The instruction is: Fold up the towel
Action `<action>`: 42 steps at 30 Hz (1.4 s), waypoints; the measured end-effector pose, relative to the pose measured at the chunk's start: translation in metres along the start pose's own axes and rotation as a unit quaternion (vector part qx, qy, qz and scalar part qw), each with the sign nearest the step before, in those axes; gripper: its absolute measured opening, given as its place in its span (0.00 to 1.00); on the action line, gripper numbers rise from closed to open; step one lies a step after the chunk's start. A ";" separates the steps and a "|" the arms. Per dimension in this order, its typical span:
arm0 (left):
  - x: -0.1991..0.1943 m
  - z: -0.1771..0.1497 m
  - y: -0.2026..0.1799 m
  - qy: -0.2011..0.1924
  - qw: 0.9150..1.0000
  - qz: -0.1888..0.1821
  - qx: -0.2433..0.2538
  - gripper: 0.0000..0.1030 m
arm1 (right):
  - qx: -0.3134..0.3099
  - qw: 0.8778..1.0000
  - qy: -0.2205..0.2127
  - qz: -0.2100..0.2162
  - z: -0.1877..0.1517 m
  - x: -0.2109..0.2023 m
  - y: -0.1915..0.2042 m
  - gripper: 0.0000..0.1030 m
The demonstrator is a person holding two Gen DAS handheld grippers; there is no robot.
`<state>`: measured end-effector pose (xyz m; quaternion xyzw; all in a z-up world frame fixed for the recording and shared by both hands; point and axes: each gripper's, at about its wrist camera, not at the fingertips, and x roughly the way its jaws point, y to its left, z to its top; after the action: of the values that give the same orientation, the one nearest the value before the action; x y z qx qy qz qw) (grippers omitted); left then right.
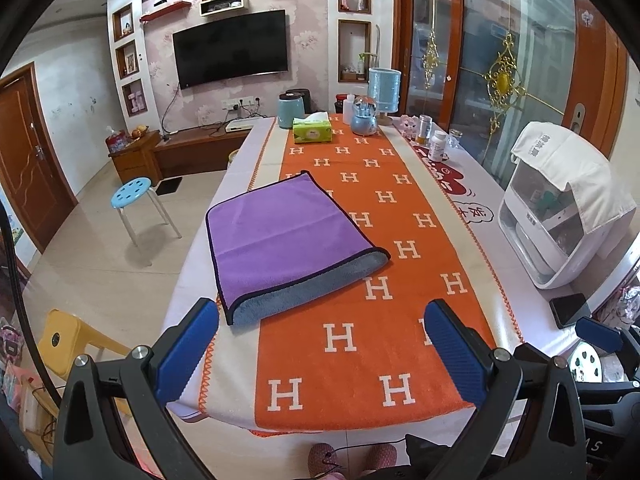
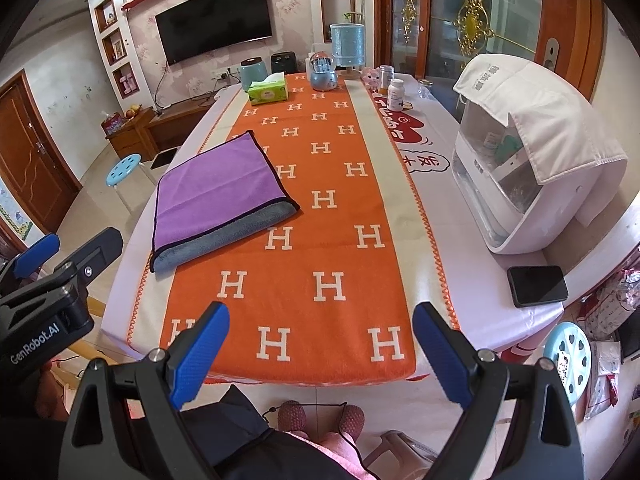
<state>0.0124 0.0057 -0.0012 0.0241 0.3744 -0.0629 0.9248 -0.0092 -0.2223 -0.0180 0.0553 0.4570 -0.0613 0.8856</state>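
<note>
Your left tongs (image 1: 320,344) and right tongs (image 2: 320,352) both stand apart, holding nothing, above the near edge of the table (image 2: 480,304). One purple towel (image 2: 216,196), folded with its grey underside showing along the near edge, lies flat on the left part of the orange runner (image 2: 320,240), overhanging its left border. Open runner stretches between the towel and your tongs. One phone (image 2: 538,286) lies near the table's right edge, beside one white appliance (image 2: 532,184)

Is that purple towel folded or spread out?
Folded: the purple towel with dark edging lies doubled on the orange blanket, its grey underside layer showing at the near edge.
</note>
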 end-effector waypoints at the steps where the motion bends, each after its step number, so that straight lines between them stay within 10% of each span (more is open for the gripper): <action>1: 0.001 0.000 0.002 0.002 1.000 -0.001 0.000 0.99 | -0.001 1.000 0.000 -0.004 0.000 0.000 0.002 0.91; 25: 0.038 0.006 0.041 0.036 0.998 -0.056 0.022 0.99 | 0.022 0.998 0.014 -0.057 -0.001 0.004 0.047 0.91; 42: 0.073 0.016 0.069 0.073 0.997 -0.004 -0.025 0.99 | -0.007 1.000 0.020 -0.011 0.031 0.037 0.060 0.91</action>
<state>0.0852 0.0656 -0.0405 0.0041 0.4429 -0.0556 0.8949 0.0468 -0.1698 -0.0280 0.0449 0.4754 -0.0669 0.8761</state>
